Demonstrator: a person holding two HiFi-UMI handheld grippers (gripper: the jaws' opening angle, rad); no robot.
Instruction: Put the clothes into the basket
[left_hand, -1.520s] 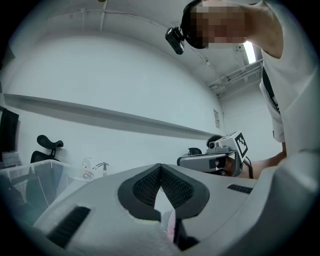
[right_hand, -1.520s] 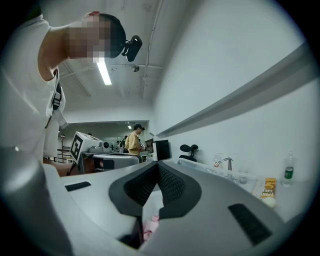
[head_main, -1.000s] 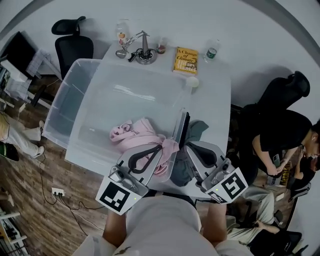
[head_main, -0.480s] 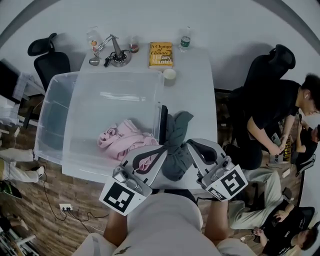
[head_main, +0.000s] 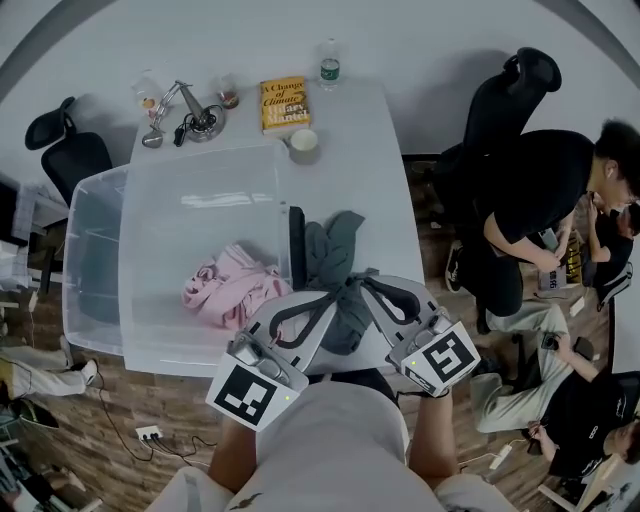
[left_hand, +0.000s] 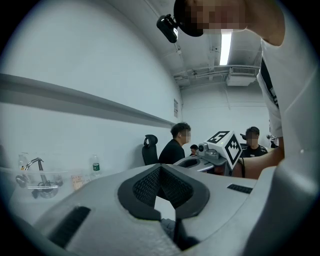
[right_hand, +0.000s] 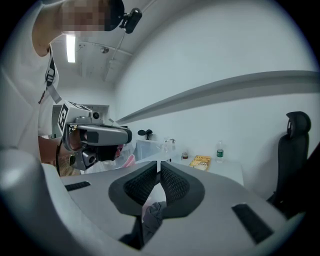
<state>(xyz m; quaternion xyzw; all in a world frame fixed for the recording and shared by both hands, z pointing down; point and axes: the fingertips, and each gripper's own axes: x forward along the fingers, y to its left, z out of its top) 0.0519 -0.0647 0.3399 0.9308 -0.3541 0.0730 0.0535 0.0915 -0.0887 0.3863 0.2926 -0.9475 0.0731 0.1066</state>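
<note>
A clear plastic basket (head_main: 190, 220) takes up the table's left half, and a pink garment (head_main: 228, 285) lies crumpled inside it. A grey-green garment (head_main: 333, 255) lies on the table just right of the basket's wall. Both grippers meet on its near end. My left gripper (head_main: 338, 298) is shut, with dark cloth (left_hand: 172, 232) pinched low between its jaws. My right gripper (head_main: 358, 288) is shut too, and a fold of grey cloth (right_hand: 152, 215) shows between its pads. The garment's far part rests on the table (head_main: 395, 190).
A yellow book (head_main: 283, 104), a bottle (head_main: 329, 62), a cup (head_main: 303, 145) and a desk lamp (head_main: 190, 115) stand along the table's far edge. A seated person (head_main: 540, 210) and an office chair (head_main: 500, 100) are close on the right.
The pink garment, which hung over the basket's near wall, now lies inside it. Both grippers have shifted right and closed in on the grey garment. The head view has swung right.
</note>
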